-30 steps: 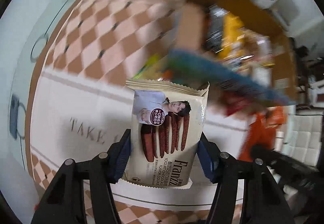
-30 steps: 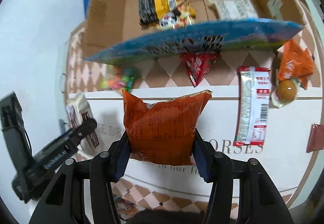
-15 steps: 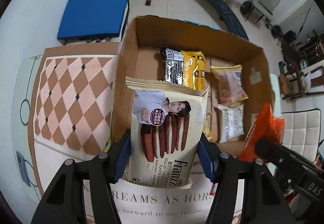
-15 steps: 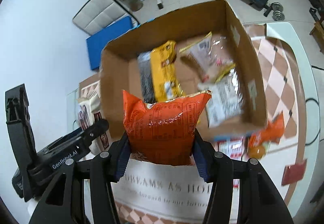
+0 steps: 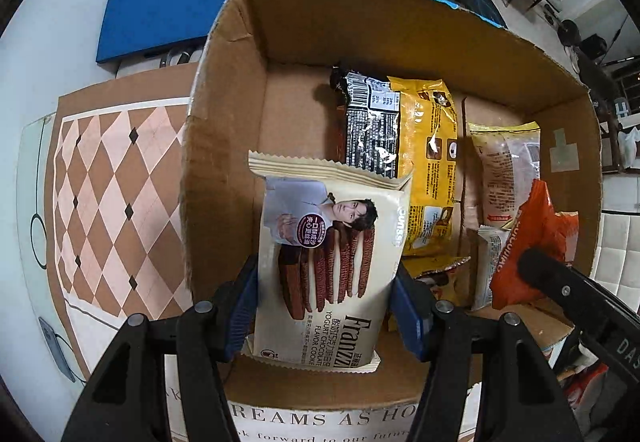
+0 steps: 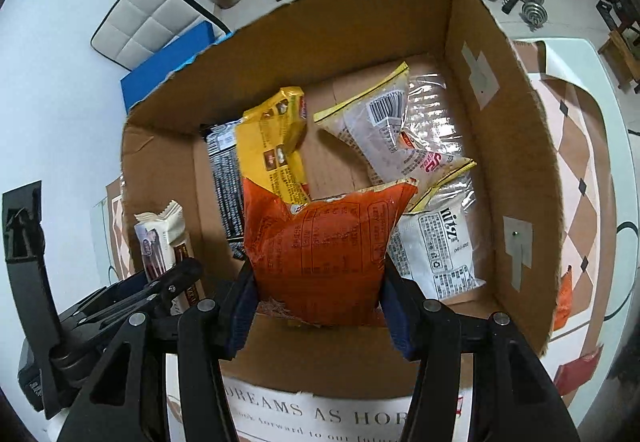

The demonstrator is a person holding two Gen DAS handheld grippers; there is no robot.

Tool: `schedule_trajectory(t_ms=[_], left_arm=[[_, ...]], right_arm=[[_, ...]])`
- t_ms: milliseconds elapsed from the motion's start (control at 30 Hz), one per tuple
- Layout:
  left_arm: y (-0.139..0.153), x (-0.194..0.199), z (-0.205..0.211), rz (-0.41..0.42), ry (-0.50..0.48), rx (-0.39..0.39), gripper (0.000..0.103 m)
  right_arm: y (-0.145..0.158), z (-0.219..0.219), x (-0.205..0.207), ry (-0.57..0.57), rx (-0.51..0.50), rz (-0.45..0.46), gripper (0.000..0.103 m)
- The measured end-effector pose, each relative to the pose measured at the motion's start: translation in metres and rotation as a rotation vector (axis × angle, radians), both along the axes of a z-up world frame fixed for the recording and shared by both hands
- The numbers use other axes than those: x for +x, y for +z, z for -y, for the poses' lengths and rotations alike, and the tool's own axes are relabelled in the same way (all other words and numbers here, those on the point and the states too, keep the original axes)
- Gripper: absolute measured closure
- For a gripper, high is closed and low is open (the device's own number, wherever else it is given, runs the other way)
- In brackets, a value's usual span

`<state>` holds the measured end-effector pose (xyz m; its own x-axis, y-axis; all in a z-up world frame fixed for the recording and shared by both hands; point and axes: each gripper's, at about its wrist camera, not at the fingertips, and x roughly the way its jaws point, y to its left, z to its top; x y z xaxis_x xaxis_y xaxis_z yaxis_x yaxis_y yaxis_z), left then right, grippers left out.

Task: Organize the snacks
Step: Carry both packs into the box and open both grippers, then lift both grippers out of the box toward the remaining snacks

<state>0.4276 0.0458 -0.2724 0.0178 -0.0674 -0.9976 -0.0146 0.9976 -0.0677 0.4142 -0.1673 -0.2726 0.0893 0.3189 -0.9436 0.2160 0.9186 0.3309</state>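
Note:
My left gripper (image 5: 325,306) is shut on a cream cookie pack (image 5: 328,266) with chocolate wafers printed on it, held over the left side of an open cardboard box (image 5: 224,146). An orange snack bag (image 6: 320,246) sits clamped in my right gripper (image 6: 318,302), above the box's (image 6: 516,146) middle. In the right wrist view the cookie pack (image 6: 160,238) and the left gripper show at lower left. The orange bag (image 5: 532,242) appears at the right of the left wrist view. Inside the box lie a black and yellow pack (image 5: 400,146) and clear wrapped packs (image 6: 400,138).
The box stands on a table with a checked brown and pink mat (image 5: 108,202) and a white cloth with lettering (image 6: 320,414). An orange packet (image 6: 563,300) and a red packet (image 6: 576,370) lie right of the box. A blue pad (image 5: 172,6) and chairs are beyond.
Both grippers have carried their packs from above the table to over the open box, and the box now fills both views. The grips have not changed.

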Motion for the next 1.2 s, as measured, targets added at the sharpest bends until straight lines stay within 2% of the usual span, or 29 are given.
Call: schedule_trajectory(t_ms=[133, 233, 267, 300, 333, 367, 400, 600, 800, 1200], left_arm=[[-0.002, 0.002, 0.003, -0.001, -0.002, 0.026, 0.043], [-0.007, 0.004, 0.001, -0.024, 0.019, -0.015, 0.043], [-0.009, 0.004, 0.0, -0.041, 0.032, -0.031, 0.043], [-0.011, 0.004, -0.001, -0.051, 0.036, -0.039, 0.041], [-0.013, 0.005, 0.0, -0.052, 0.031, -0.04, 0.029], [-0.013, 0.005, 0.0, -0.049, 0.029, -0.035, 0.022], [-0.012, 0.005, 0.001, -0.041, 0.029, -0.034, 0.014], [-0.002, 0.004, 0.004, -0.015, 0.026, -0.04, 0.009], [0.017, -0.001, 0.008, 0.027, 0.019, -0.039, 0.009], [0.081, -0.052, 0.015, 0.222, 0.015, -0.009, 0.009]], right_arm=[[-0.011, 0.001, 0.005, -0.003, 0.003, -0.011, 0.045], [-0.02, -0.001, 0.009, 0.003, 0.026, -0.035, 0.042], [-0.023, -0.001, 0.01, 0.008, 0.021, -0.051, 0.035], [-0.025, -0.003, 0.012, 0.023, 0.006, -0.06, 0.021], [-0.026, -0.005, 0.013, 0.043, -0.021, -0.061, 0.014], [-0.026, -0.008, 0.013, 0.06, -0.048, -0.055, 0.012], [-0.026, -0.009, 0.013, 0.071, -0.063, -0.054, 0.012], [-0.02, -0.008, 0.012, 0.111, -0.128, -0.042, 0.012], [-0.006, -0.003, 0.004, 0.128, -0.164, -0.017, 0.012], [0.043, 0.002, -0.044, 0.155, -0.208, 0.089, 0.011]])
